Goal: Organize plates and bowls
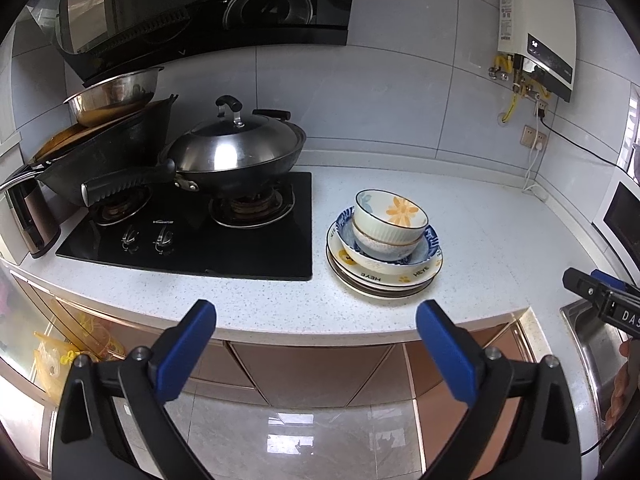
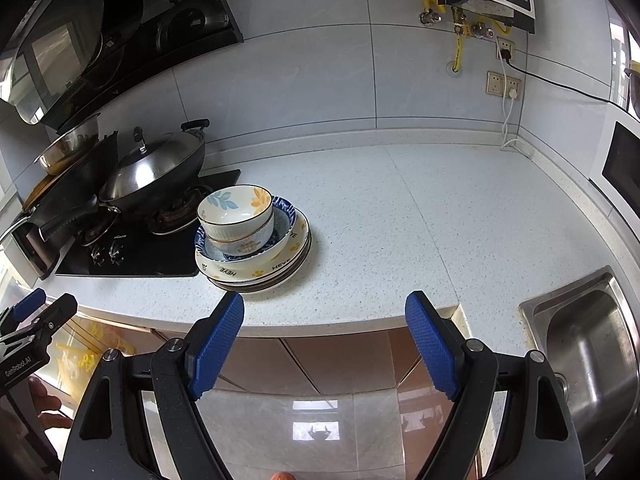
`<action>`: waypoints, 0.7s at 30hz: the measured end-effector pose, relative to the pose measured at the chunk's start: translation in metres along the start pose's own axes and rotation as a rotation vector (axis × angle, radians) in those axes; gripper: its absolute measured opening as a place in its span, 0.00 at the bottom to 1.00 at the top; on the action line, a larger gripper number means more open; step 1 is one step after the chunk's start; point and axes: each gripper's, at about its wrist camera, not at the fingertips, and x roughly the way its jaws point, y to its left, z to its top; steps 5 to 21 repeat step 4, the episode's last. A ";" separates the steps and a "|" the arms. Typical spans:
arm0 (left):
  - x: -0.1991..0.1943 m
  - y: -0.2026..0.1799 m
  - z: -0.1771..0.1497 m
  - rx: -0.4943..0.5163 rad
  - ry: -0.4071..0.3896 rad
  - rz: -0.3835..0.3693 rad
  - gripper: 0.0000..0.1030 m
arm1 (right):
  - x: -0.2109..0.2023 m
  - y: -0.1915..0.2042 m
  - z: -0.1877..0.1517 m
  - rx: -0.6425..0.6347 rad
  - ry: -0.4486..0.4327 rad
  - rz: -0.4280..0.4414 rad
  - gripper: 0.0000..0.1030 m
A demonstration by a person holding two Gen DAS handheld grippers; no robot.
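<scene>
A stack of dishes stands on the speckled white counter (image 1: 480,216) just right of the stove. Its top is a white bowl with yellow flowers (image 1: 390,214) (image 2: 236,210), nested in a second bowl, then a blue-patterned bowl (image 1: 430,240) (image 2: 282,220), then several plates (image 1: 384,276) (image 2: 260,272). My left gripper (image 1: 316,316) is open and empty, held off the counter's front edge, short of the stack. My right gripper (image 2: 324,312) is open and empty too, at the counter edge to the right of the stack. Each gripper shows at the edge of the other's view (image 1: 600,292) (image 2: 40,312).
A black gas stove (image 1: 192,232) carries a lidded wok (image 1: 236,152) and a second pan with a steel basin (image 1: 116,96). A steel sink (image 2: 588,344) lies at the right. A microwave (image 2: 620,160) stands at the far right, a water heater (image 1: 536,24) hangs on the wall.
</scene>
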 end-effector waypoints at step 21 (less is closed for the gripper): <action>-0.001 0.000 0.000 -0.006 -0.002 0.000 0.98 | 0.000 0.000 0.000 0.000 0.000 0.000 0.77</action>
